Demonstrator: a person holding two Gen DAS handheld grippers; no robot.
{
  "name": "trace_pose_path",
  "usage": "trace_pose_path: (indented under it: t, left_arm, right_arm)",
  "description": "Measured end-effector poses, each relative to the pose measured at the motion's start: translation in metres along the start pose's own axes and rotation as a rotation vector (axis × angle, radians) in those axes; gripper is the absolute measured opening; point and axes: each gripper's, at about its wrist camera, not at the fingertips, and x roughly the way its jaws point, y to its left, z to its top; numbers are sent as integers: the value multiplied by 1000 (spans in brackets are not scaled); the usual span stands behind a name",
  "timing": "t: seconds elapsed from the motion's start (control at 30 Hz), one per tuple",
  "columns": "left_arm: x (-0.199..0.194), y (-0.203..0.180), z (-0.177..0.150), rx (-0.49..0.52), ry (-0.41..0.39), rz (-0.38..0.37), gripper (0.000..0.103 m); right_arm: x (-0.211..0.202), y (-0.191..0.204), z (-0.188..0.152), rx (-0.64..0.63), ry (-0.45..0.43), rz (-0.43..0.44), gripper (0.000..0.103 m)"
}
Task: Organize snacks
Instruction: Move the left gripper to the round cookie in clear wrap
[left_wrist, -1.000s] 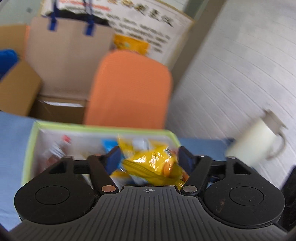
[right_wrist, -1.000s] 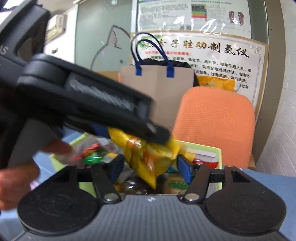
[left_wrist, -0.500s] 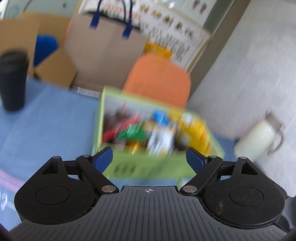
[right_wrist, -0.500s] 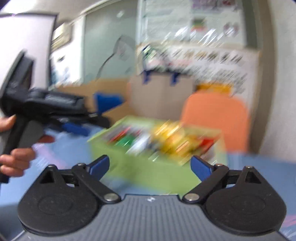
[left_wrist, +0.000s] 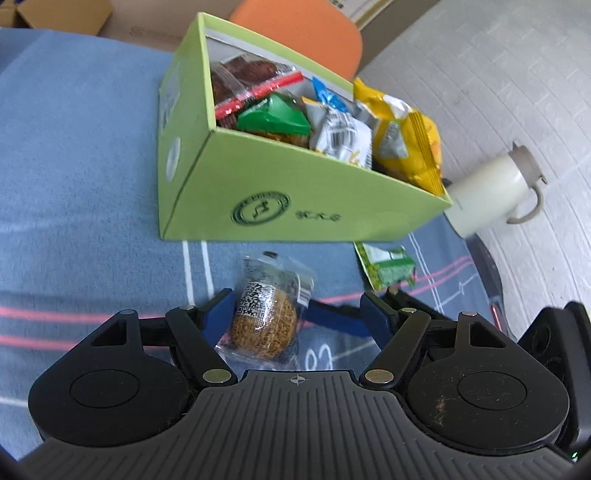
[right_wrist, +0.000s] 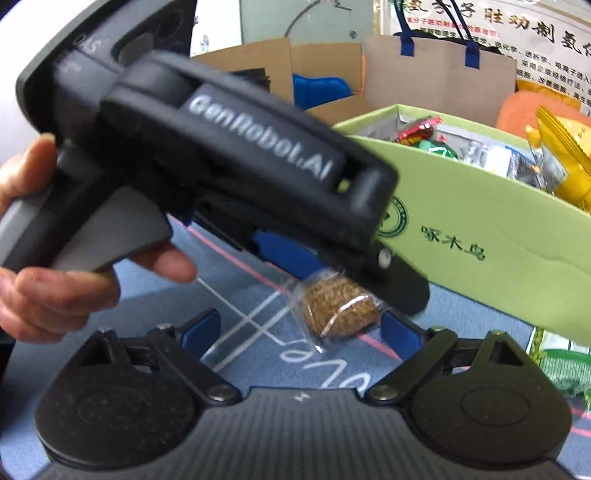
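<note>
snacks heaped in a light green box on the blue-clothed surface — red-striped clear packet, green wrapper, silver-white pack, yellow bag poking over the right rim. one clear-wrapped brown round snack lying on the cloth just in front of the box, qr label facing up. sits between the blue pads of the left hand-held gripper, nearer the left pad; jaws closing, right pad apart from the wrapper, no firm pinch visible. same snack seen from the right wrist view under the nose of the left tool, held by a hand wrapped round its grey handle. right hand-held gripper spread wide, nothing between its pads, pointed down at the cloth beside that snack. small green-and-white packet flat on the cloth near the box's right front corner, apart from the round snack. cream lidded jug standing to the right of the box, against the white wall. behind the box — orange chair back, cardboard boxes and a brown paper bag with blue handles.
</note>
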Motion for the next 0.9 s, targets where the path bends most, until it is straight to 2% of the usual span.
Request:
trace_pose_path:
  t: [0.13,0.27,0.47,0.57,0.7,0.83,0.9]
  left_arm:
    - [-4,-14,-23,-29,-5,-6,60]
    - [-10,-40,-64,-40,-18,19,59]
    - [-23,-79,-123,-68,-82,97,59]
    - [-25,-85,-117,-71,-121,157,63]
    - [-29,-79,-105,-143,-140,206,70]
    - [-25,-78,-109,-170,-133,205,67]
    - [-20,-80,-108,-158,-125,214,60]
  right_arm:
    - [-20,5,-5,8,-16,13,93]
    - [-45,13,-28,4,-19,-1,93]
    - [-85,20,-68,23,-40,-63,93]
    - [-94,18,-73,52,-72,-102,93]
    - [-90,17,-66,23,-84,-125,93]
    - [-76,10,-57,0,-59,-95,75]
    - [-71,8,-57,-3,-44,-84,72]
